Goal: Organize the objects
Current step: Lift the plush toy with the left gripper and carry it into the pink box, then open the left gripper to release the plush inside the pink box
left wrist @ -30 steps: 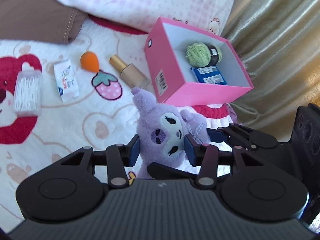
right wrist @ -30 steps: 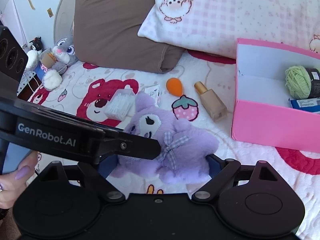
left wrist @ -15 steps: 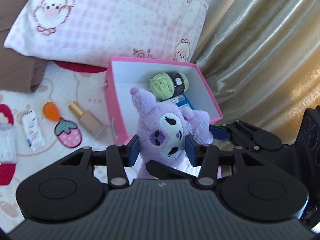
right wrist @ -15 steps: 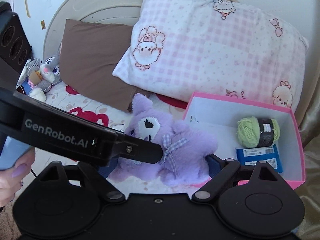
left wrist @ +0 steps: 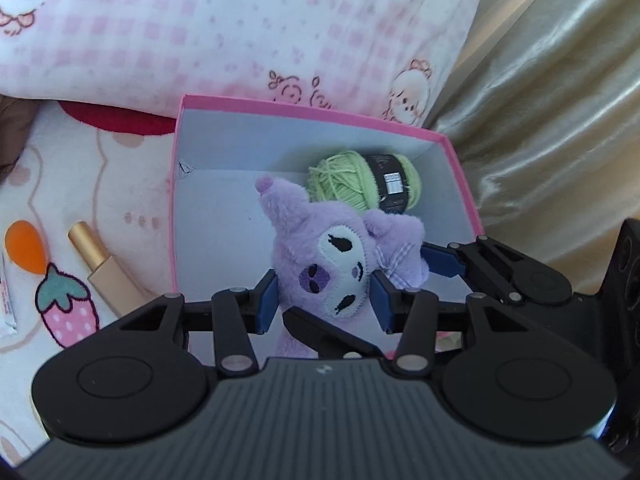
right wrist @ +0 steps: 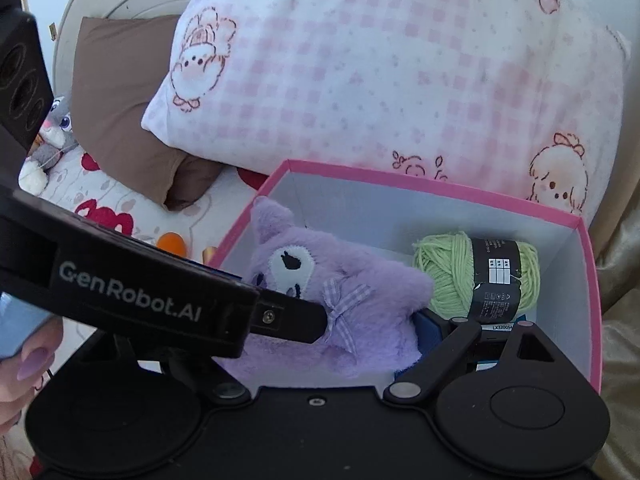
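A purple plush toy (left wrist: 320, 264) with a white face and a checked bow is held inside the open pink box (left wrist: 174, 216). My left gripper (left wrist: 324, 300) is shut on its head. My right gripper (right wrist: 352, 332) is shut on its body (right wrist: 360, 300); the left gripper's finger crosses in front and hides the right gripper's left finger. A green yarn ball (left wrist: 360, 184) with a black label lies at the box's back right, also in the right wrist view (right wrist: 476, 276). The pink box (right wrist: 592, 280) rim surrounds the toy.
A gold-capped foundation bottle (left wrist: 104, 268), an orange sponge (left wrist: 26, 248) and a white sachet (left wrist: 6, 312) lie on the bedspread left of the box. A pink checked pillow (right wrist: 400, 72) and a brown pillow (right wrist: 120, 92) lie behind. A gold curtain (left wrist: 560, 100) hangs right. A grey bunny plush (right wrist: 48, 136) sits far left.
Both grippers have carried the purple plush forward from the bedspread, over the box's near wall and down into the box beside the yarn.
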{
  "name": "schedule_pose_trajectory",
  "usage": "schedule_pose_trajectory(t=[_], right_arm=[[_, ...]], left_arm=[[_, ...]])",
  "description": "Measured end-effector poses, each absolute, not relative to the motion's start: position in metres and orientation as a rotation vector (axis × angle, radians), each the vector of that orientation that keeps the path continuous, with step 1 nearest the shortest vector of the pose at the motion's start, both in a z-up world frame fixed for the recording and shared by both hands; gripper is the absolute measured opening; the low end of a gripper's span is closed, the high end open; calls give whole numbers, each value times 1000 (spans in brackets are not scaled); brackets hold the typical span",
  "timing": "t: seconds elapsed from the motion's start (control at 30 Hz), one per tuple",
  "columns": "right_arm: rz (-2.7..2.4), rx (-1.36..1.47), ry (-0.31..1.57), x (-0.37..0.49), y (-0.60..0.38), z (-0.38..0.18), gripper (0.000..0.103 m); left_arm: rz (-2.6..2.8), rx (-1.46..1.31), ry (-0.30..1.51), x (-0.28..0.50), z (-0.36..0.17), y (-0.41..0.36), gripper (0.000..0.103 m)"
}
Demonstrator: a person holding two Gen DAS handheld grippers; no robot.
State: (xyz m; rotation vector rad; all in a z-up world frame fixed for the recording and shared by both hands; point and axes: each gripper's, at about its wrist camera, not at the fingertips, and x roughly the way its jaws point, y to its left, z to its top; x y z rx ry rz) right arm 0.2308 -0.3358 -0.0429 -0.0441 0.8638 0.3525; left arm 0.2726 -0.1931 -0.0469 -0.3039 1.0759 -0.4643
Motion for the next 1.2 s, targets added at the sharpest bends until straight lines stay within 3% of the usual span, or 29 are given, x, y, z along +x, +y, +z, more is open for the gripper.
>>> schedule_pose_trajectory(t=[0.57,0.87,0.9,1.03,1.07,1.2], right_arm=[[344,-60,1024,273,-357,-94,92],[241,-83,1025,261,-353,-98,94],[220,-94,1013,258,-354,-99,92],[194,-42,1015,255,-356,-104,58],[182,-21,1023,257,-357,-106,53],[156,79,1063,261,-359,-114,50]], left_arm=[[-381,-268,1207,310,-99,-228,46],[-310,-209,1138,301,-89,-228,47],[-308,-203,1132,300,-86,-226,47],[-321,-210,1109,295,-77,-219,47],[-320,-202,1097,293,-74,-217,47],[-314,-201,1074,287,-66,-210,47]])
